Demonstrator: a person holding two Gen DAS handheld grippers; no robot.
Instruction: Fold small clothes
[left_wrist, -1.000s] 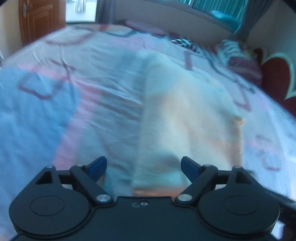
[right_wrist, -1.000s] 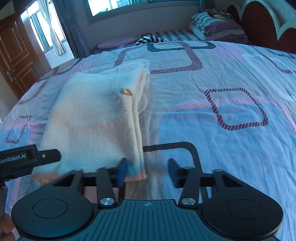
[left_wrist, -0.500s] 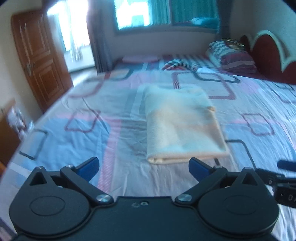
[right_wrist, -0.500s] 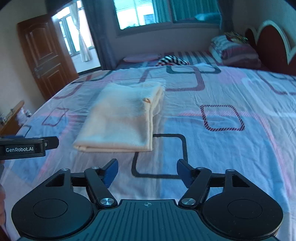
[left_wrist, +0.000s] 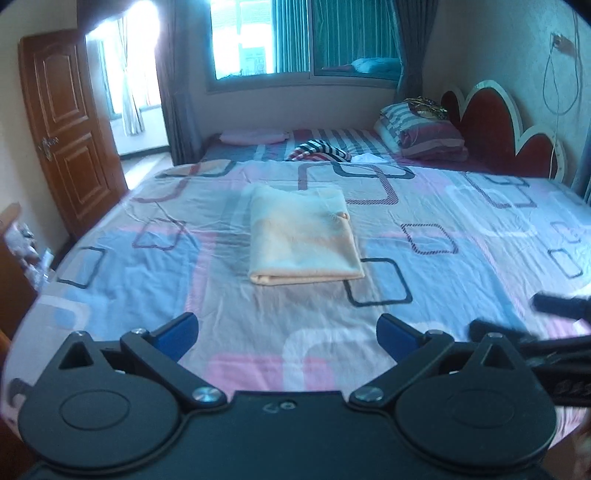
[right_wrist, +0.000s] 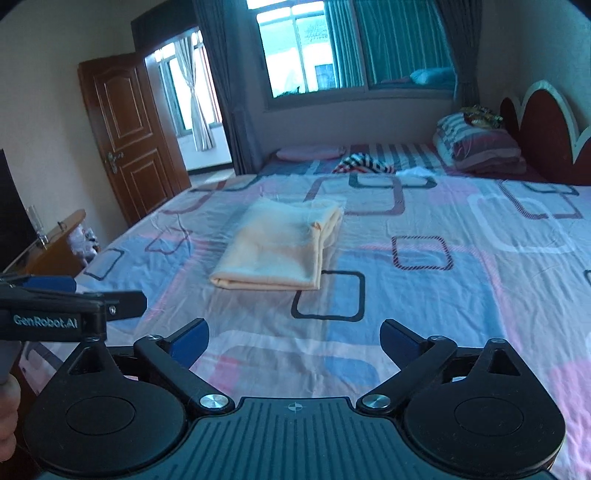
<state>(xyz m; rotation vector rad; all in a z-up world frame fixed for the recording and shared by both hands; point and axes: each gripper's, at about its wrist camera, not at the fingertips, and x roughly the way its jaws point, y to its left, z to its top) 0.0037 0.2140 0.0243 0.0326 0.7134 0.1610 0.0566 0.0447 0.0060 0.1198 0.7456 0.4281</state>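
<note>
Folded cream-coloured cloth garment (left_wrist: 304, 236) lay flat at mid-bed on pink, blue & white patterned bedsheet (left_wrist: 461, 266), fold edge nearest cameras, well apart from both grippers. Left gripper w/ black arms & blue pads (left_wrist: 287, 332) stood wide open, nothing btwn jaws, only sheet below. Right gripper, same build (right_wrist: 294, 338), was opening, jaws spread wide, nothing btwn them either. Striped black-and-white cloth (right_wrist: 364, 163) lay further up bed, near stacked striped pillows (right_wrist: 480, 147) by red scalloped headboard (right_wrist: 546, 140). Brown wooden door (left_wrist: 70, 129) stood open at left.
</note>
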